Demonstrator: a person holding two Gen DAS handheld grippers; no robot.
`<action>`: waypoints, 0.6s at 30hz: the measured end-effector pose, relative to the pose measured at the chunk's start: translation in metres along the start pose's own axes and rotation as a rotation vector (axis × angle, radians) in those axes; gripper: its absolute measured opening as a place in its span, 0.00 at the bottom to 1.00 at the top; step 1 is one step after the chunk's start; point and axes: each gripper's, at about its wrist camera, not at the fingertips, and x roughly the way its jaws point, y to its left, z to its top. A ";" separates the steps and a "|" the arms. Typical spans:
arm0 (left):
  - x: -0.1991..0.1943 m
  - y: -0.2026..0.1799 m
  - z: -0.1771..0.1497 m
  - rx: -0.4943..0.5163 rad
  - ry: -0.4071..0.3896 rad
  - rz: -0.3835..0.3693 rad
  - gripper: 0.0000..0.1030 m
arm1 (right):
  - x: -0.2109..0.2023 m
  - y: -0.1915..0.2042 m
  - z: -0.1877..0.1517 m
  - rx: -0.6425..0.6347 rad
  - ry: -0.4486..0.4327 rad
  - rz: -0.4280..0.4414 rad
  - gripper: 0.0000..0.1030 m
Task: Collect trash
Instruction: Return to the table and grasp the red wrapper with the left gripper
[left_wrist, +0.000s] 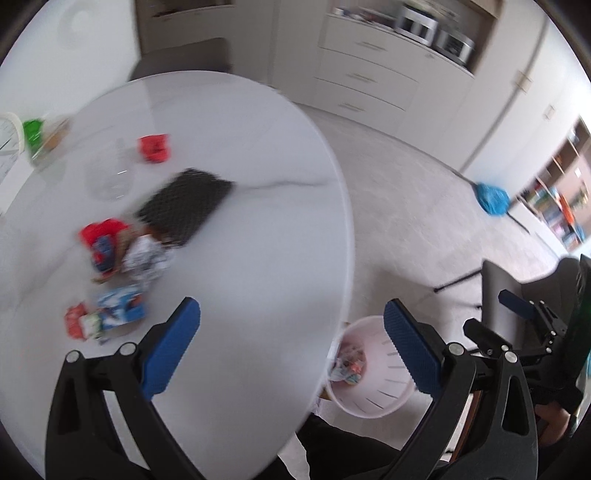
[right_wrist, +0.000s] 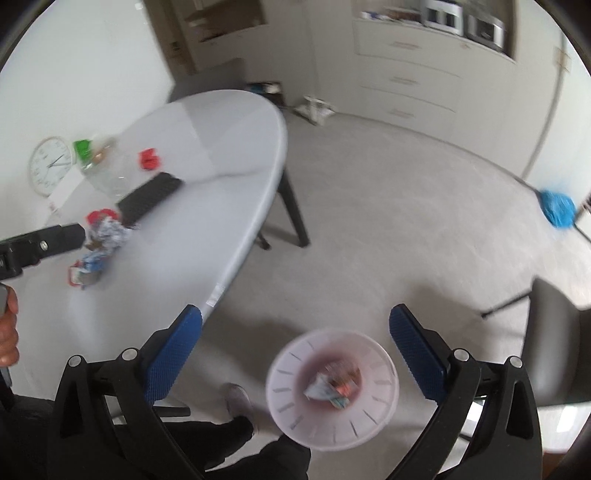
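Jaws released on both, left gripper nearer crumpled wrappers on white bench; right gripper above pink bin.

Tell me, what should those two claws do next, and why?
Probably the left gripper should reach for the crumpled wrappers on the table. Both grippers are open and empty, the right gripper hangs above the bin, which already holds some trash, and wrappers still lie on the table closer to the left one.
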 end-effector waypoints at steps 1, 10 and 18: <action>-0.003 0.017 -0.002 -0.031 -0.009 0.018 0.93 | 0.003 0.010 0.005 -0.023 0.000 0.011 0.98; -0.020 0.139 -0.023 -0.183 -0.048 0.125 0.93 | 0.039 0.107 0.038 -0.197 0.025 0.140 0.98; -0.006 0.249 -0.046 -0.440 0.017 0.243 0.93 | 0.064 0.180 0.046 -0.276 0.081 0.224 0.98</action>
